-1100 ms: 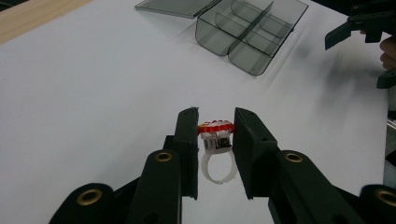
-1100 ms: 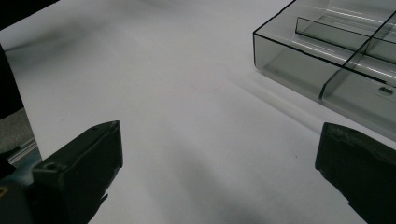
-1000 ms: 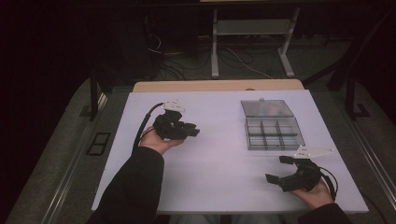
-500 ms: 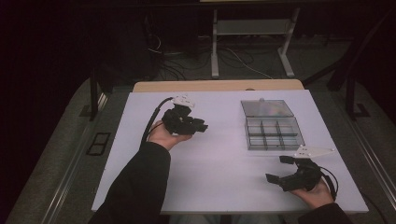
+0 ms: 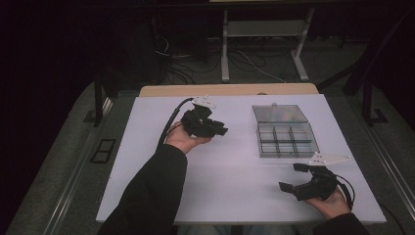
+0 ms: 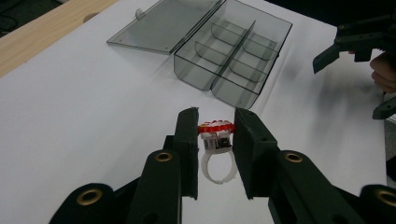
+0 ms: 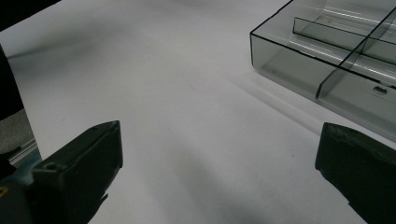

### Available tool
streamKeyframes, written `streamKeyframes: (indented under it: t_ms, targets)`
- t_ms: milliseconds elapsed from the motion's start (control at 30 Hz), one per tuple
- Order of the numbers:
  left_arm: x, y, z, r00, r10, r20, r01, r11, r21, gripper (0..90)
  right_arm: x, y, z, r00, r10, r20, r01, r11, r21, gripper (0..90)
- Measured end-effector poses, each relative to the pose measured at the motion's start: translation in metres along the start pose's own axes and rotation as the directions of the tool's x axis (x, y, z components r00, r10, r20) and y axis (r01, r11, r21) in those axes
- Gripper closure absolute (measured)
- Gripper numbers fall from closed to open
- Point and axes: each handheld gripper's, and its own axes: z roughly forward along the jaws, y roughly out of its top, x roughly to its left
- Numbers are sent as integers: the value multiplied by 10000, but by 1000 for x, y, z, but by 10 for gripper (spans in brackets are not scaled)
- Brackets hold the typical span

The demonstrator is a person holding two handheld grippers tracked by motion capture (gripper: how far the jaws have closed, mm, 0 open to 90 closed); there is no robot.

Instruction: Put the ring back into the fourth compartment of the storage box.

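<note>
Toy ring heads for the organizer box

Left gripper (image 6: 215, 135) clamps the ring (image 6: 215, 145) mid-counter — next, lower it into the open box (image 6: 233, 60); right gripper (image 5: 296, 177) waits, jaws wide.

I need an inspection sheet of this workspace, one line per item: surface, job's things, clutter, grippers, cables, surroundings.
Surface: white table top, with a wooden strip at its far edge.
Job's things: toy ring, white band and red top, held off the table; clear compartment box with its lid open, compartments look empty.
Clutter: nothing seen.
Grippers: left gripper shut on the toy ring; right gripper open, nothing between its jaws.
Cables: black cable trails from the left gripper.
Surroundings: dark room, grey floor, white table frame behind with loose wires.
</note>
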Motion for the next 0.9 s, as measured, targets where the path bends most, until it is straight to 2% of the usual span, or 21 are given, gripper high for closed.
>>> streamKeyframes:
  t_ms: [500,900]
  targets:
    - [-1,14,33,9996,190,224,-194,9997,169,703,-1,0,0,10000,13,2,-13,10000,10,2]
    - [7,21,58,9996,-37,287,37,10000,18,703,-1,0,0,10000,75,-20,-75,10000,37,2]
